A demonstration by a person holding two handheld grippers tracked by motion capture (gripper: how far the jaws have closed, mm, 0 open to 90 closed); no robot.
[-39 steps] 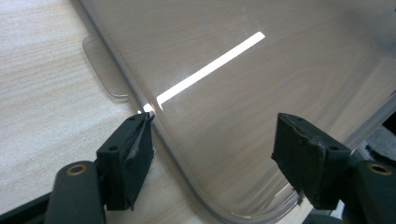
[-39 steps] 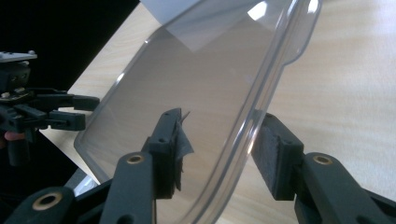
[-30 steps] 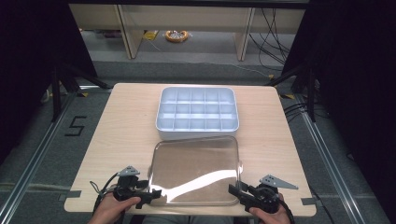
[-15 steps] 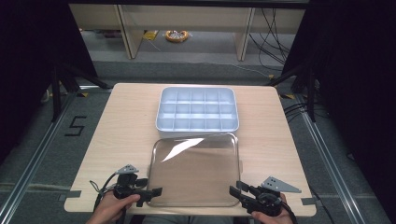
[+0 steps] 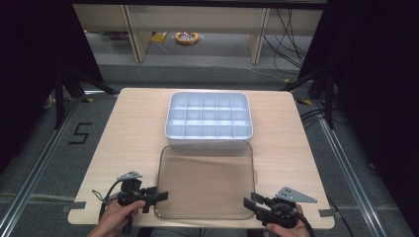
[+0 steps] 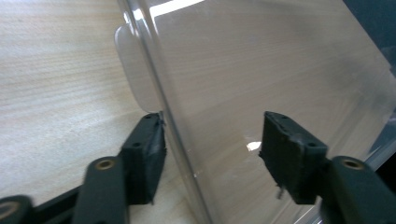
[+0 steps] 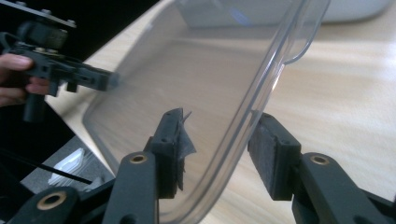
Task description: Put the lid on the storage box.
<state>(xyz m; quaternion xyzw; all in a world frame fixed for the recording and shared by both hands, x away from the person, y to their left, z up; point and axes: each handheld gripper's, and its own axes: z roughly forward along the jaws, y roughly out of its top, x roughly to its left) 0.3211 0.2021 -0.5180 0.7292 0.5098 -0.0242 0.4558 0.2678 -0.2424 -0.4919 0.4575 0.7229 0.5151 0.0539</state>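
1. Clear plastic is what both claws are set about: a see-through lid lies flat on the near half of the desk, its far edge just beside the white compartment box.
2. Left claw sits at the lid's near-left corner. In the left gripper view its jaws stand apart with the lid's raised rim between them, one pad beside the rim, the other clear of the sheet, so it is released, not clamping.
3. Right claw mirrors it at the near-right corner; in the right gripper view the rim runs between spread jaws with a gap on each side, likewise released.
4. Opposite corners suit a wide, floppy sheet: two holds would keep it level, probably for seating it on the open box.
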